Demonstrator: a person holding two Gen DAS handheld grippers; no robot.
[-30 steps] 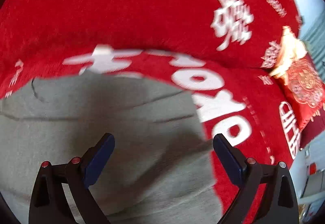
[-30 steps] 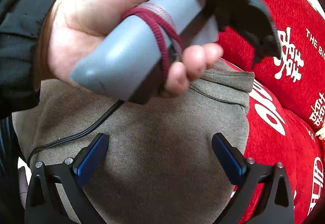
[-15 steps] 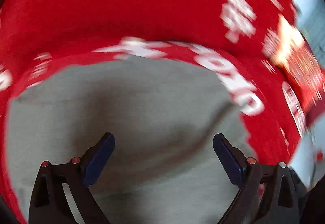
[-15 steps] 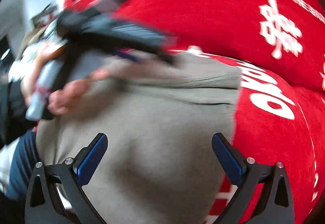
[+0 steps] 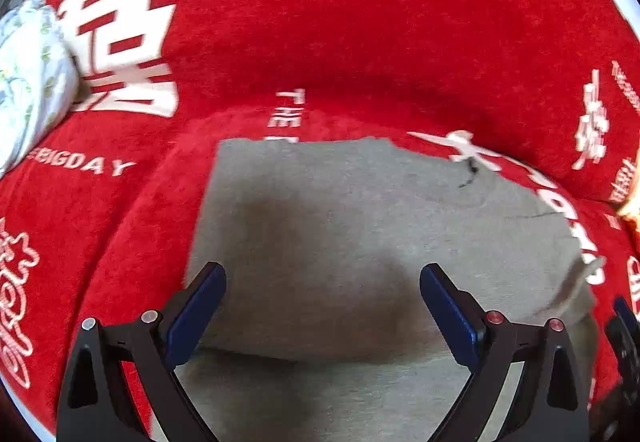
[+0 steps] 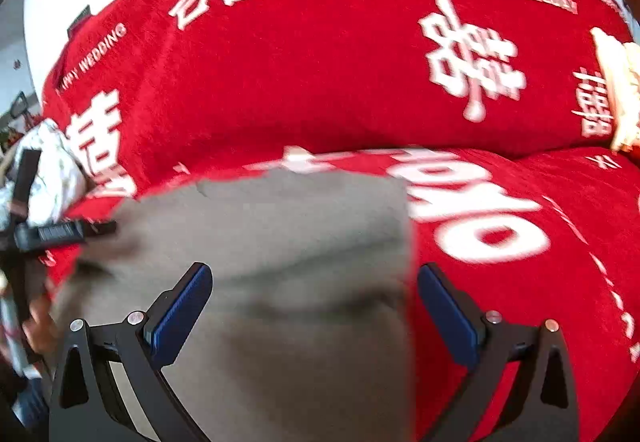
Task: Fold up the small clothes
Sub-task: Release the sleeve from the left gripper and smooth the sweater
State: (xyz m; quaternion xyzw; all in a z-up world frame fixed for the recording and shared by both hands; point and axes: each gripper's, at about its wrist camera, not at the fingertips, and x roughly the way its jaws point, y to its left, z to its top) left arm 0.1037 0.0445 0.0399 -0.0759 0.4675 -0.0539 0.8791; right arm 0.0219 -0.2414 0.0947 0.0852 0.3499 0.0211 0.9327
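Note:
A grey-beige knit garment (image 5: 352,234) lies flat on a red sofa cover (image 5: 320,21) printed with white characters. My left gripper (image 5: 322,306) is open and empty, hovering over the garment's near left part. The garment also shows in the right wrist view (image 6: 288,262), where my right gripper (image 6: 314,306) is open and empty above its right side. The garment's right edge runs just inside the right finger (image 6: 448,314). The left gripper's body shows at the far left of the right wrist view (image 6: 48,232), by the garment's left edge.
A white floral bundle (image 5: 28,81) lies on the sofa at the left, also visible in the right wrist view (image 6: 52,169). A red and gold cushion (image 6: 620,89) sits at the far right. The sofa backrest (image 6: 340,61) rises behind the garment.
The left gripper has swung left from the garment's right side to its left part. In the right wrist view it has moved from the centre to the far left edge.

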